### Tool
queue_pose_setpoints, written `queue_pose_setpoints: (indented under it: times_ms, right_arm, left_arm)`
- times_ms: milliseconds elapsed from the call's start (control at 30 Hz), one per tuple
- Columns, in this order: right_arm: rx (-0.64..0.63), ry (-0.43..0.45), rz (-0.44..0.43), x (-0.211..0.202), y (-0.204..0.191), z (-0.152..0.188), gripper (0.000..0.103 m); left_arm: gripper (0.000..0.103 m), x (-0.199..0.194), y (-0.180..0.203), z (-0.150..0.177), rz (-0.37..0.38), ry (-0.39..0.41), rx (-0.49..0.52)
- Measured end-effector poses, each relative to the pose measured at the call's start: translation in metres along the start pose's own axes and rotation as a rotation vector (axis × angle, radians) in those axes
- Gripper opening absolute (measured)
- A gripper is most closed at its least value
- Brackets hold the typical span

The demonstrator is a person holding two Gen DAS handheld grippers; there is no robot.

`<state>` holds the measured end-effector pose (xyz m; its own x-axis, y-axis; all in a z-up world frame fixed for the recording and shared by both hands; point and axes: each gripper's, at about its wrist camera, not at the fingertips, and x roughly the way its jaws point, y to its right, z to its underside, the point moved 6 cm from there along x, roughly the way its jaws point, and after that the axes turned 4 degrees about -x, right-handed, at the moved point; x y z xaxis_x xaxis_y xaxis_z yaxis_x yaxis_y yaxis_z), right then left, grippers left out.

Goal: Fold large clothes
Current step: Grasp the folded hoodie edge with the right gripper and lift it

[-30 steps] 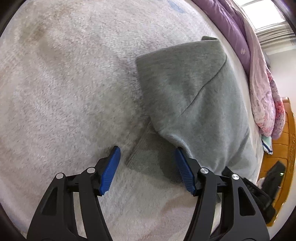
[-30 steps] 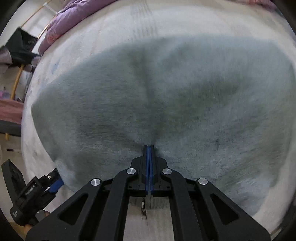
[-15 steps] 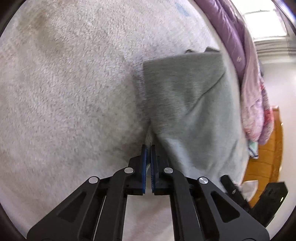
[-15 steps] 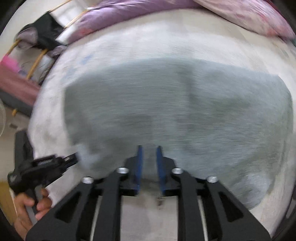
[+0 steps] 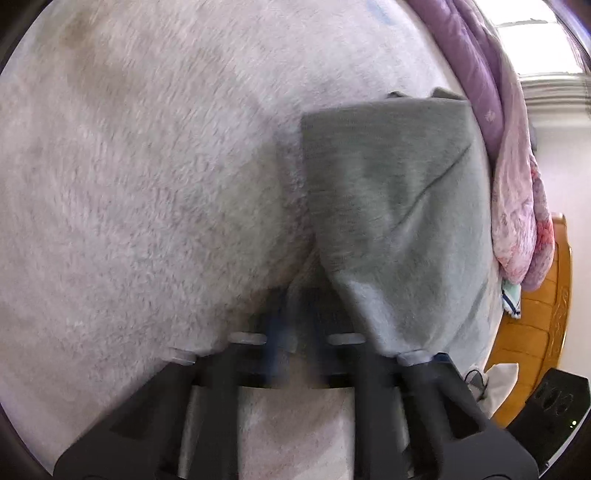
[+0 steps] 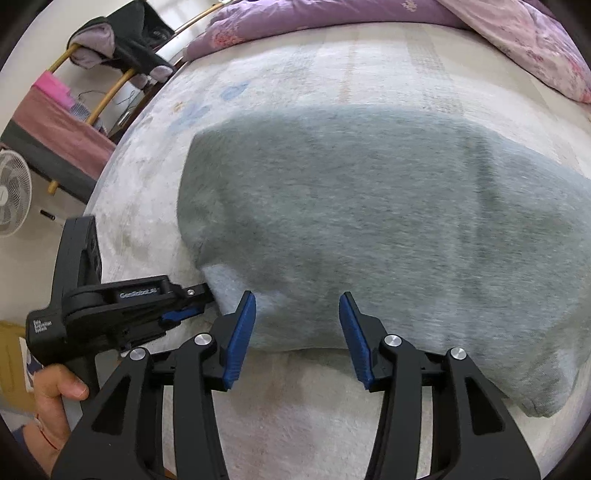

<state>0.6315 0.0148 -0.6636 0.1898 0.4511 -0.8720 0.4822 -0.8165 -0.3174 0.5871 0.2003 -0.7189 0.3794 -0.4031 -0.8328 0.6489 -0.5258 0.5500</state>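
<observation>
A grey sweatshirt (image 6: pixel 388 221) lies folded on the pale fleece bedspread (image 6: pixel 332 417); it also shows in the left wrist view (image 5: pixel 391 206). My left gripper (image 5: pixel 295 321) is blurred; its jaws stand close together on the garment's near corner, where a sleeve end hangs. It shows in the right wrist view (image 6: pixel 192 301) touching the garment's left corner. My right gripper (image 6: pixel 297 339) is open and empty, with its blue pads either side of the garment's near edge.
A purple and pink quilt (image 6: pixel 406 22) lies bunched along the far side of the bed (image 5: pixel 517 184). A fan (image 6: pixel 11 195) and a rack with clothes (image 6: pixel 110 40) stand off the bed's left side. A wooden bed frame (image 5: pixel 546 306) borders the right.
My right gripper has let go of the garment's near edge and opened wide. My left gripper shut on the sleeve corner and has shifted slightly, now blurred.
</observation>
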Motion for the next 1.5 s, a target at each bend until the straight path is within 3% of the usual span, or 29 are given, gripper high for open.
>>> queue_pose_setpoints:
  times_ms: [300, 400, 533, 567, 600, 667, 733, 833, 933, 1033, 1100, 1200, 1367, 1500]
  right_arm:
    - [-0.221, 0.047, -0.055, 0.011, -0.054, 0.001, 0.062]
    - [-0.274, 0.063, -0.031, 0.02, -0.065, -0.003, 0.062]
    - [-0.295, 0.1, 0.074, 0.031, -0.063, -0.015, 0.062]
    - [-0.274, 0.111, 0.092, 0.032, -0.059, -0.02, 0.054]
    - [-0.248, 0.111, 0.088, 0.033, -0.056, -0.024, 0.034]
    - [-0.216, 0.113, 0.08, 0.031, -0.051, -0.029, 0.014]
    - [-0.184, 0.096, 0.072, 0.028, -0.047, -0.032, 0.009]
    - [-0.062, 0.108, -0.002, 0.012, -0.031, -0.037, 0.008]
    - [0.105, 0.147, -0.089, -0.013, -0.006, -0.042, 0.008]
    - [0.283, 0.192, -0.203, -0.035, 0.023, -0.043, 0.008]
    - [0.422, 0.256, -0.295, -0.054, 0.048, -0.041, 0.008]
    - [0.523, 0.322, -0.353, -0.079, 0.074, -0.036, 0.008]
    - [0.746, 0.414, -0.452, -0.114, 0.132, -0.011, 0.008]
    - [0.87, 0.466, -0.441, -0.13, 0.171, 0.015, 0.008]
  left_arm:
    - [0.003, -0.042, 0.042, 0.003, 0.169, 0.016, 0.023]
    - [0.003, -0.047, 0.054, 0.005, 0.198, 0.006, 0.031]
    - [0.003, -0.053, 0.064, 0.008, 0.2, 0.006, 0.069]
    - [0.003, -0.055, 0.065, 0.009, 0.193, 0.007, 0.072]
    - [0.003, -0.055, 0.069, 0.01, 0.194, 0.005, 0.075]
    - [0.003, -0.055, 0.074, 0.013, 0.195, -0.013, 0.09]
    - [0.004, -0.061, 0.08, 0.016, 0.218, -0.021, 0.106]
    - [0.006, -0.08, 0.095, 0.024, 0.235, -0.006, 0.169]
    - [0.022, -0.101, 0.1, 0.028, 0.218, 0.052, 0.201]
    - [0.024, -0.107, 0.098, 0.024, 0.123, 0.131, 0.223]
    - [0.024, -0.098, 0.099, 0.02, 0.046, 0.153, 0.225]
    - [0.024, -0.076, 0.11, 0.016, -0.037, 0.161, 0.245]
    - [0.024, -0.036, 0.175, 0.028, -0.026, 0.143, 0.374]
    - [0.024, -0.002, 0.229, 0.054, 0.008, 0.112, 0.469]
